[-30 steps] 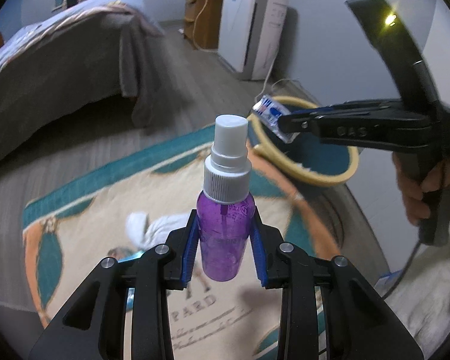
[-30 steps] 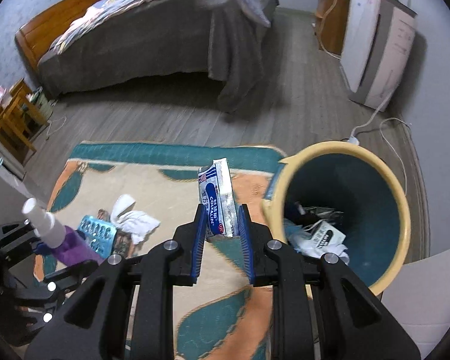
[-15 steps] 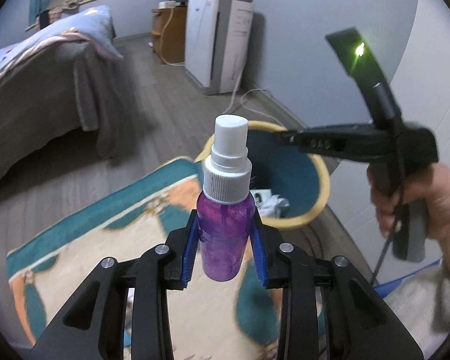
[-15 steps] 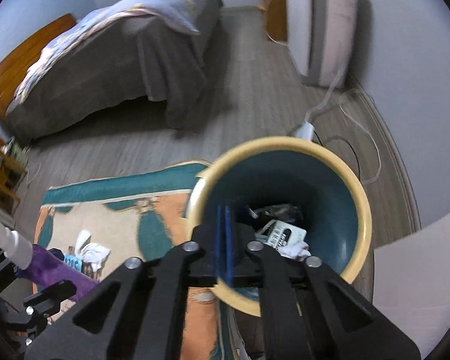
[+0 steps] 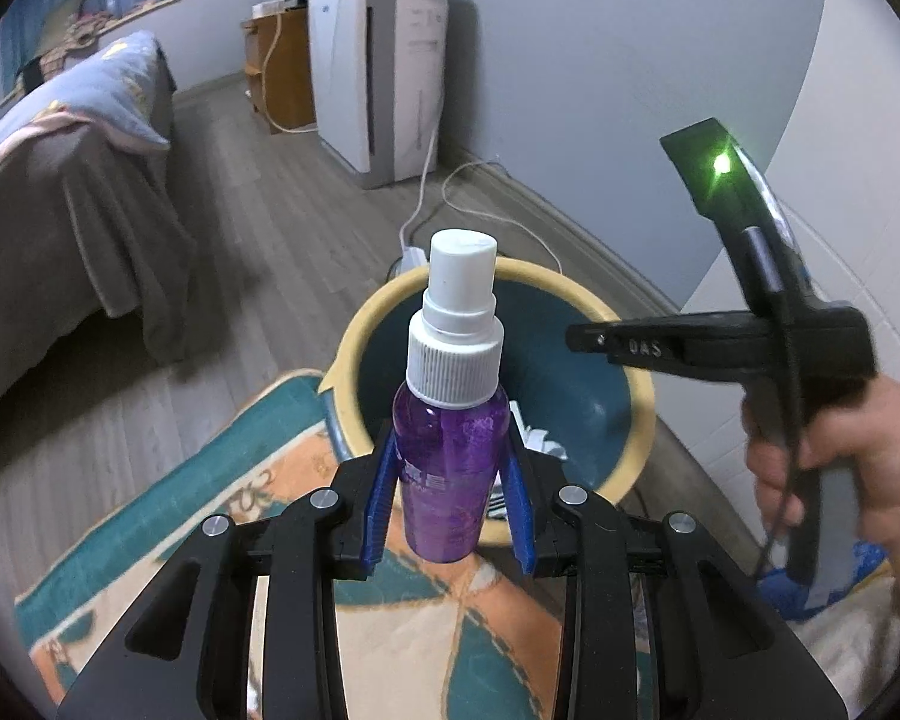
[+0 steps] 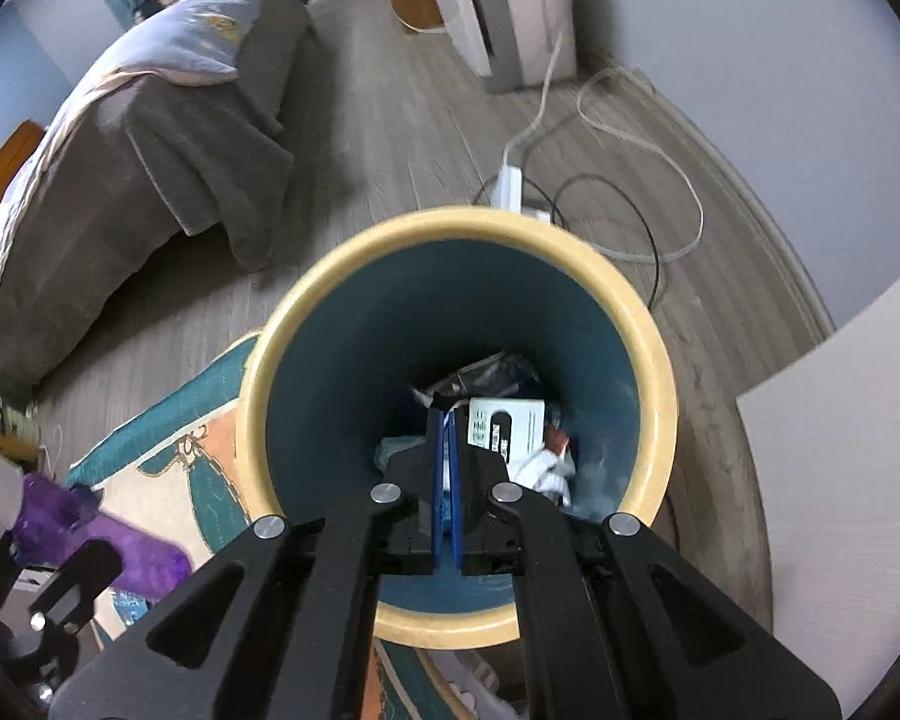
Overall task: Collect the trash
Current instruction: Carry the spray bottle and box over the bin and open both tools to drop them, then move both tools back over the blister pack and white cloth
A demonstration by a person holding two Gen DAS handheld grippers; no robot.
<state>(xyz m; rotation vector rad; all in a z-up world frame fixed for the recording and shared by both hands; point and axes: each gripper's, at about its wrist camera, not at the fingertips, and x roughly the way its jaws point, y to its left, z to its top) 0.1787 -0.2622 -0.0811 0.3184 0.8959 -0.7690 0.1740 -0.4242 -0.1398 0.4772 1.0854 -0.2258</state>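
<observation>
Purple bottle (image 5: 450,456) sits upright in our left gripper (image 5: 450,510), blue fingers (image 5: 383,498) clamped on its body below the white cap. Bin (image 5: 642,396) is just ahead of and below those fingers, rim partly hidden behind the bottle.

Right gripper (image 6: 447,480) hangs over the bin (image 6: 654,372) mouth, fingers pressed together. We see nothing clearly held; a sliver of pale stuff shows at the tips but we can't tell whether it's gripped or just trash on the bin floor. Paper and wrappers already lie at the bottom.

Risks from here, as we judge them:
- Right gripper sits ahead and to the right of the left fingers, over the bin. Swinging the bottle in now could clip it.
- Bottle's still near the closest rim, so an early release may bounce it onto the rug (image 5: 222,480).
- Grip is low on a smooth round body, so a fast tilt could let it slip.
</observation>
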